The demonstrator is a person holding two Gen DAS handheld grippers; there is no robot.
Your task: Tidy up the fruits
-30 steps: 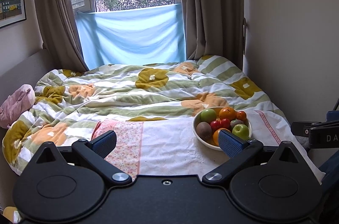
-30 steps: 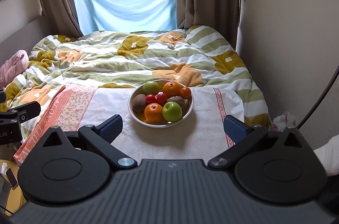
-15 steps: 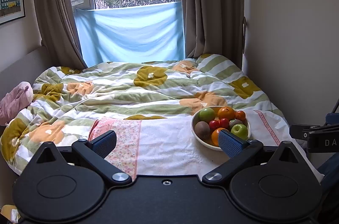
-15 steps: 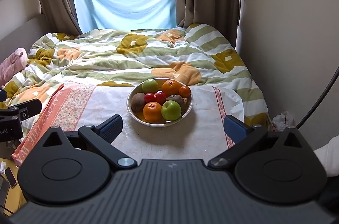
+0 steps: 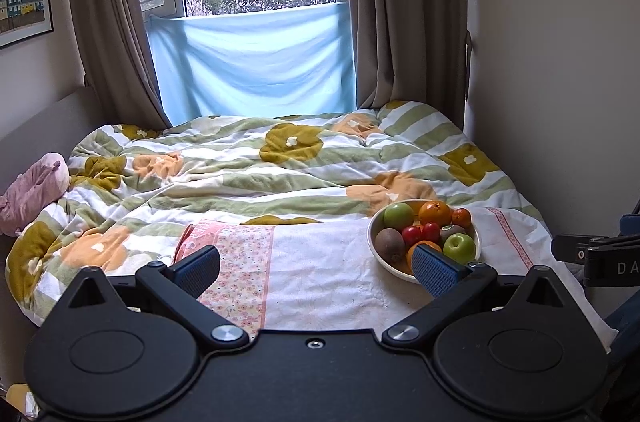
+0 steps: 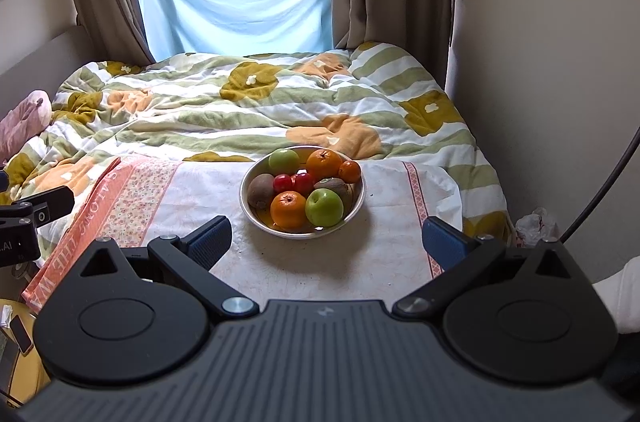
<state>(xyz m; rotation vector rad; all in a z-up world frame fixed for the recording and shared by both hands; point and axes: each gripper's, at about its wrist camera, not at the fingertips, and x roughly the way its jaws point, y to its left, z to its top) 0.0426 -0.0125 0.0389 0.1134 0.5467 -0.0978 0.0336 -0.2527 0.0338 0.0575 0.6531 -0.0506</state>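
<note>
1. We hold two grippers over a bed. The left gripper [image 5: 316, 264] has its blue-padded fingers spread wide with nothing between them; the right gripper [image 6: 326, 236] is also spread wide and empty. Both hang short of the fruit, touching nothing.

2. The fruit sits piled in a shallow metal bowl [image 6: 256, 218] resting on a white cloth [image 6: 320, 262] with a pink floral border, laid over a rumpled flowered quilt [image 6: 240, 102]. In the right wrist view the bowl lies nearly centred ahead of the fingers; in the left wrist view it lies off to the right, partly behind one finger.

3. The bowl holds two green apples — the near green apple [image 6: 324, 207] at the front and another at the back — plus a near orange [image 6: 289, 209], a large orange behind, a small one at the far edge, two kiwis [image 6: 260, 190] and small red fruits [image 6: 293, 182] in the middle.

4. What could go wrong, in our judgement: the fruits are round and touch one another, so closing on one may nudge its neighbours over the low rim and onto the cloth.

5. The bedding beneath looks soft — pressing down on the rim could tip the bowl and spill the pile.

6. A loose fruit could roll off the cloth into the quilt's folds or towards the bed's edge.

7. Smooth apple skin may slip from the pads if gripped off-centre.
</note>
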